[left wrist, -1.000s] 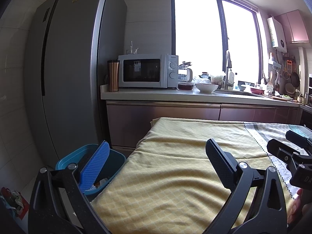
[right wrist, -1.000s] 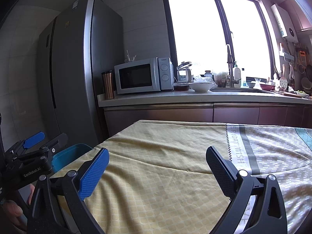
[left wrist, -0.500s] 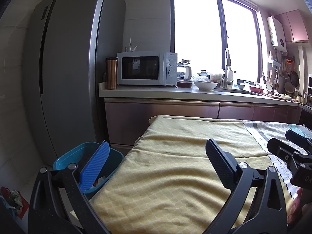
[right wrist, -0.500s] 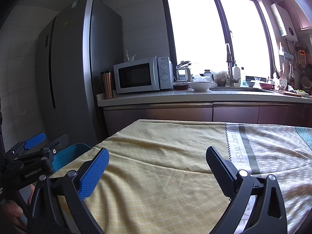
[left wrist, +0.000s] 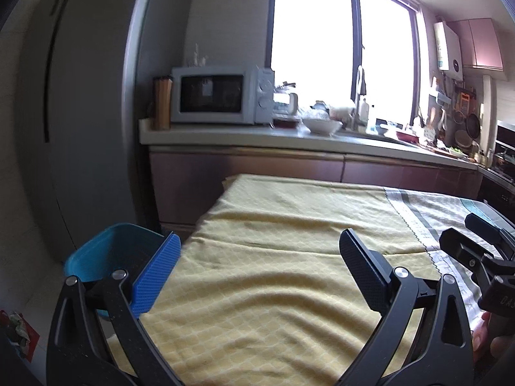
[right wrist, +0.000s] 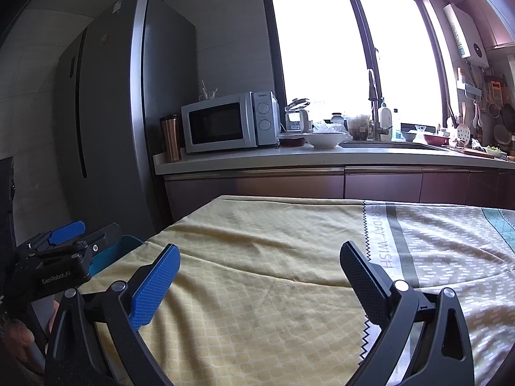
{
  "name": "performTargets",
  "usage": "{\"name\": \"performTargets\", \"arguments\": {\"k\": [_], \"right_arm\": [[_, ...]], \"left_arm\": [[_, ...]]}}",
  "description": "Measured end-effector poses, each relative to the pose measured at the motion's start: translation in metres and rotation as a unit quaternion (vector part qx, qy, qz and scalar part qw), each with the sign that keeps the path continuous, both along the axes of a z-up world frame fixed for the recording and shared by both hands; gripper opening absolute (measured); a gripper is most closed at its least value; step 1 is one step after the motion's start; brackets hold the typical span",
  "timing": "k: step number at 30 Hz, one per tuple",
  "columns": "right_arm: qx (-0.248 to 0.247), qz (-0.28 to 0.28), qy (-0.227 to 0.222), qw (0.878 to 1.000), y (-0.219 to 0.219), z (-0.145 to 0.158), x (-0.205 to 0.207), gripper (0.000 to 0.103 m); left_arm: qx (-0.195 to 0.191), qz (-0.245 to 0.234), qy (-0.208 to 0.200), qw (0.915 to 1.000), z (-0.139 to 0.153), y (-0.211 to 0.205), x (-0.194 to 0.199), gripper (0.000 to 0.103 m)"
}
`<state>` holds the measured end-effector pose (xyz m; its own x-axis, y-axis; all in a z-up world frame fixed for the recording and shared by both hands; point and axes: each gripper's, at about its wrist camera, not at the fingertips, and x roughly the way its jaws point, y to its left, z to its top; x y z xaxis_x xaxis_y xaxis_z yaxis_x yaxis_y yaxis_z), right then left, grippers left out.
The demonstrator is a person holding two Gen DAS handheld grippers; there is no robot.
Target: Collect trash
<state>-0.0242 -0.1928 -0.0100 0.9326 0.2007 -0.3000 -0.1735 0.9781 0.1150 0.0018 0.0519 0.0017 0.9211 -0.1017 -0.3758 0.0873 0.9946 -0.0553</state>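
Both grippers w/ jaws wide apart, nothing in them: left gripper (left wrist: 257,270) and right gripper (right wrist: 259,271) over the yellow tablecloth (right wrist: 264,273). Blue bin (left wrist: 109,254) on floor just beside table's left edge, near fridge (right wrist: 112,128).

Trash bin (left wrist: 106,254): blue plastic tub, round-rimmed, upright and open-topped. Stands on the floor at the table's left corner, about 8 o'clock in the left wrist view, beside the refrigerator. Interior dark; contents cannot be made out.
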Motion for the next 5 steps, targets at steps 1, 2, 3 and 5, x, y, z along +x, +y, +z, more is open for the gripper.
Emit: {"name": "performTargets", "arguments": {"k": [1,2,3,5], "right_arm": [[-0.001,-0.004,0.005,1.0,-0.005,0.0,0.002,0.096],[-0.001,-0.007,0.011,1.0,-0.011,-0.001,0.004,0.096],[-0.001,-0.011,0.018,1.0,-0.018,-0.002,0.006,0.096],[-0.001,-0.019,0.038,0.999,-0.032,-0.003,0.012,0.096]], "left_arm": [[-0.005,-0.008,0.018,0.9998,-0.001,-0.002,0.01,0.097],[-0.008,-0.016,0.033,0.9993,-0.002,-0.004,0.021,0.097],[-0.009,-0.021,0.047,0.9986,-0.004,-0.007,0.032,0.097],[-0.005,-0.029,0.08,0.9964,-0.01,-0.015,0.059,0.097]]}}
